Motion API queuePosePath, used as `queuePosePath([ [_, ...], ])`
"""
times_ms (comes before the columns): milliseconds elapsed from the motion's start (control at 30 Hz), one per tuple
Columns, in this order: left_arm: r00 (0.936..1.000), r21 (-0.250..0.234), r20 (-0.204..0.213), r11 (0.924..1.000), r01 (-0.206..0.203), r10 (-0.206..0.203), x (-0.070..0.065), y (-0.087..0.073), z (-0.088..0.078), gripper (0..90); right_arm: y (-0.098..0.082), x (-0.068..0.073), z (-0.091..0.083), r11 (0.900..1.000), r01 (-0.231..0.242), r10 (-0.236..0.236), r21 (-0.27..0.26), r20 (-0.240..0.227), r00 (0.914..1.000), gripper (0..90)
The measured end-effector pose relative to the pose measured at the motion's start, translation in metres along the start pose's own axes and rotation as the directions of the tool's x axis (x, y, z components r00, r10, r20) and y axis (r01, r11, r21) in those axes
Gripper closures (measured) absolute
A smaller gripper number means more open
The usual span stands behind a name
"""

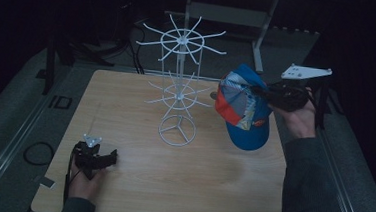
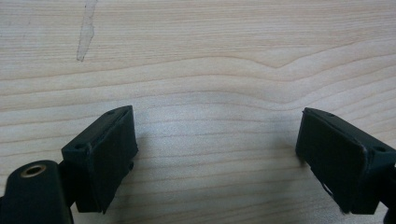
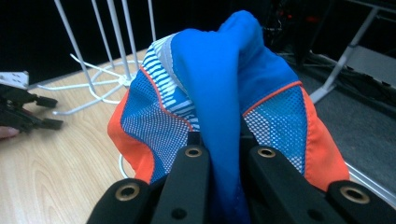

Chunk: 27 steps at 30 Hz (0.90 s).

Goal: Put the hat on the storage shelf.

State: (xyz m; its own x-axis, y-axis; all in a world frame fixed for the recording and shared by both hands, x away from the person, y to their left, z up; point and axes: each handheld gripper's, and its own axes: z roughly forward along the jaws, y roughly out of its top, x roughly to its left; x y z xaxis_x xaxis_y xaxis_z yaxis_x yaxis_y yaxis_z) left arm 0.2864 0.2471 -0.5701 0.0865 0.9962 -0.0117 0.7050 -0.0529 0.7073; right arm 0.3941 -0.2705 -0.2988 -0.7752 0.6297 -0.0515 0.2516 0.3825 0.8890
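Observation:
A blue cap (image 1: 245, 112) with orange and white mesh panels hangs off the table at the right, its brim pointing down. My right gripper (image 1: 257, 91) is shut on the cap's crown; in the right gripper view the blue cloth (image 3: 224, 93) is pinched between the two black jaws. A white wire display stand (image 1: 180, 85) with spoke-like hooks rises from the table's middle, just left of the cap. My left gripper (image 1: 103, 158) rests on the wooden table (image 1: 195, 181) at the front left. Its jaws stand wide apart over bare wood in the left gripper view, with nothing between the pads (image 2: 109, 158).
The stand's round base (image 1: 177, 130) sits on the wood near the cap's brim. Dark grey floor surrounds the table, with a metal frame (image 1: 262, 21) behind it and cables at the back left. A cable loop (image 1: 37, 153) lies beside the left table edge.

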Motion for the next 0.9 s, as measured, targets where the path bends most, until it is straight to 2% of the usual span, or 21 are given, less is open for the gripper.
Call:
queuePosePath([
  [400,1.0,0.0,0.001,1.0,0.001,-0.001,0.0,0.0,0.0,12.8,0.013,0.007,-0.018,0.997,0.011,-0.015,-0.082,-0.054,0.9984,89.2],
  [900,1.0,-0.002,0.001,1.0,0.003,-0.003,-0.001,0.0,0.0,12.8,0.02,0.012,-0.029,0.99,0.015,-0.03,-0.142,-0.103,0.9942,89.2],
])
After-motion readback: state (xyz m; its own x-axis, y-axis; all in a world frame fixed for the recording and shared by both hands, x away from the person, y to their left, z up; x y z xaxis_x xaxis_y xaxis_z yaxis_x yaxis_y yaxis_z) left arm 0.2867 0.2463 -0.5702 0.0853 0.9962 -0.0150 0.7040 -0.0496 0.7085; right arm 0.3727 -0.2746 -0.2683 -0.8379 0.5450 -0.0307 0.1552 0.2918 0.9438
